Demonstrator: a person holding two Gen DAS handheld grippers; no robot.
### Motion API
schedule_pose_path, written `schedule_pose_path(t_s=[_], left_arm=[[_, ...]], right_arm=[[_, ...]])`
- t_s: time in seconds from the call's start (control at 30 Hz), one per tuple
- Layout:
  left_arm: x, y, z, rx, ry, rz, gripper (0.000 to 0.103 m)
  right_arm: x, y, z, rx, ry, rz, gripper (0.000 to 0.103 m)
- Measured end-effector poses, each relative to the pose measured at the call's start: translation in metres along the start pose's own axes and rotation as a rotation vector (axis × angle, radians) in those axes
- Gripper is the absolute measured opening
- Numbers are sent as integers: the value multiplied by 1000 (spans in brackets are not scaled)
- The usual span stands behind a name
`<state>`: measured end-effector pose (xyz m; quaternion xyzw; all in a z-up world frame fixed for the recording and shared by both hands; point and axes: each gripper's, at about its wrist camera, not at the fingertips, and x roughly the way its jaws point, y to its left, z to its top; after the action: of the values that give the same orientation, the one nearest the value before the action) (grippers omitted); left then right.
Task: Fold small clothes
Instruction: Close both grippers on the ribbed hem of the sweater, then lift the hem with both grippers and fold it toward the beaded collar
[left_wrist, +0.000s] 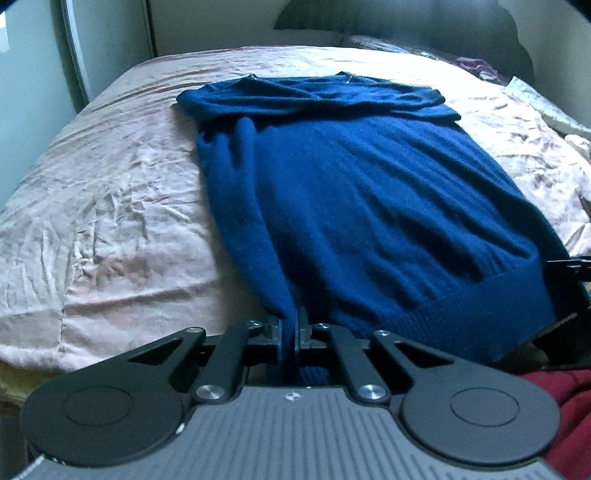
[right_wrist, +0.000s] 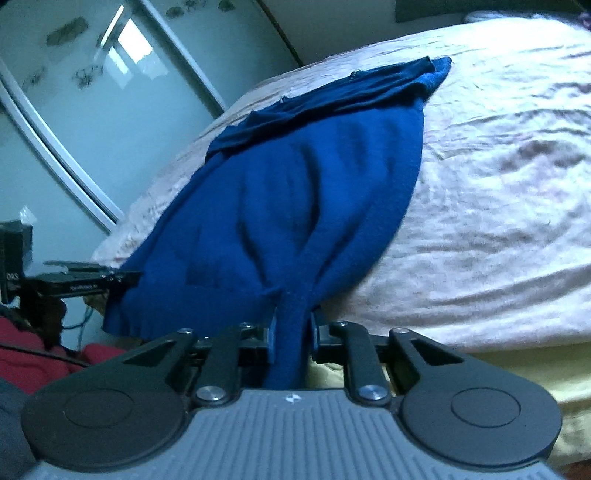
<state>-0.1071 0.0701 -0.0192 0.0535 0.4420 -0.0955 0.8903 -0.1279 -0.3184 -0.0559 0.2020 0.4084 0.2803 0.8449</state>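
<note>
A dark blue knit sweater lies on the pink bedsheet, its neck end far from me and its ribbed hem at the near bed edge. The sleeves are folded across the far end. My left gripper is shut on the hem's left corner. My right gripper is shut on the hem's right corner, with the sweater stretching away from it. The right gripper shows at the right edge of the left wrist view; the left gripper shows at the left of the right wrist view.
The pink sheet covers the whole bed. A mirrored wardrobe door stands to the left. Red cloth lies below the near bed edge. Crumpled clothes lie at the bed's far right.
</note>
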Motion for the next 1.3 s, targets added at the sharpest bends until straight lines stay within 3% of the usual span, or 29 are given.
schedule_pose_path(t_s=[0.27,0.6,0.83,1.03,1.3], left_arm=[[-22,-2,17,7,-142,-33,5],[-26,13,59,-153,-301,-41,5],[-33,38,92,-316,-418,-12,5],[-40,39,118,-324,-537,79,2],[-15,43,158,-304,-523,89,2]], right_arm=[[-6,5,18,54,-88,148,16],[7,12,63,67,-246,225,16],[7,5,107,95,-404,201,16],[9,3,140,88,-520,145,17],[30,2,173,49,-538,111,17]])
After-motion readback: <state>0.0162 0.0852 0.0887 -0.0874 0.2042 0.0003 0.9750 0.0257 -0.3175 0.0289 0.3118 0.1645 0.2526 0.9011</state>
